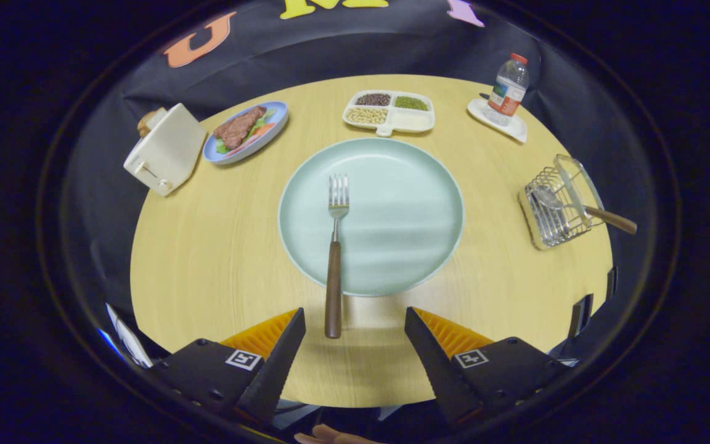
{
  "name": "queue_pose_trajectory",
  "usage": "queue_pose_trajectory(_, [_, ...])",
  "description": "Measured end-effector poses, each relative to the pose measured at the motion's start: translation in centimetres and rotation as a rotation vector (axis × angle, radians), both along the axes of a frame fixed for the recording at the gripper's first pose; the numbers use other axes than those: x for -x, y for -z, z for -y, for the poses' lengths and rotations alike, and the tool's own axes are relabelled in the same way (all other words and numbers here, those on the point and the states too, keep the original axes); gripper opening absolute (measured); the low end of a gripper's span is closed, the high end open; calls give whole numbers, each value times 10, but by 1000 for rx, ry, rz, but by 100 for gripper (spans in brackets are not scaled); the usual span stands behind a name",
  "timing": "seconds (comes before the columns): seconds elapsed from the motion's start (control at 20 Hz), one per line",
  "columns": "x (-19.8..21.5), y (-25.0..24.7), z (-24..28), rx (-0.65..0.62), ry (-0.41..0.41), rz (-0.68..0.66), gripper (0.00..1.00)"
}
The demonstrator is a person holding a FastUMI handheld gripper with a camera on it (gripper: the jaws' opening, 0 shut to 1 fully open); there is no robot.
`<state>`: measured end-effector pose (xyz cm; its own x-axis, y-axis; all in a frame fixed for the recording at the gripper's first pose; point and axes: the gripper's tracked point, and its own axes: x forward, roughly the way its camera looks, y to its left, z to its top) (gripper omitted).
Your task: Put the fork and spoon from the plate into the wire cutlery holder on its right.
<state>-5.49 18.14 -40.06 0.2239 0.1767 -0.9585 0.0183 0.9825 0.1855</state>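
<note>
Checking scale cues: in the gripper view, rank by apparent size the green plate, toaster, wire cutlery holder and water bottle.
1. Green plate
2. Toaster
3. Wire cutlery holder
4. Water bottle

Toaster and holder look close; fisheye makes that unsure. Tongs open.

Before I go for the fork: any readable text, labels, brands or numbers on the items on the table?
Bottle label: print too small and blurred to read.
Toaster: no markings legible.
Square black-and-white tags beside the open gripper: coded patterns, not words.
Fork, plate, cutlery holder: no text.

matt wood-grain table, glossy plate, wood-handled metal fork
</note>
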Motion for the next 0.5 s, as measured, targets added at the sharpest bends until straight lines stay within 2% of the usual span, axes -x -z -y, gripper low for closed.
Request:
queue_pose_trajectory(0.25, [-8, 19, -16, -9, -8, -33, 94])
queue_pose_trajectory(0.35, [-11, 25, -16, 5, 17, -48, 86])
queue_pose_trajectory(0.45, [-11, 26, -23, -12, 33, -56, 68])
queue_pose_trajectory(0.5, [-12, 27, -22, 4, 26, -53, 52])
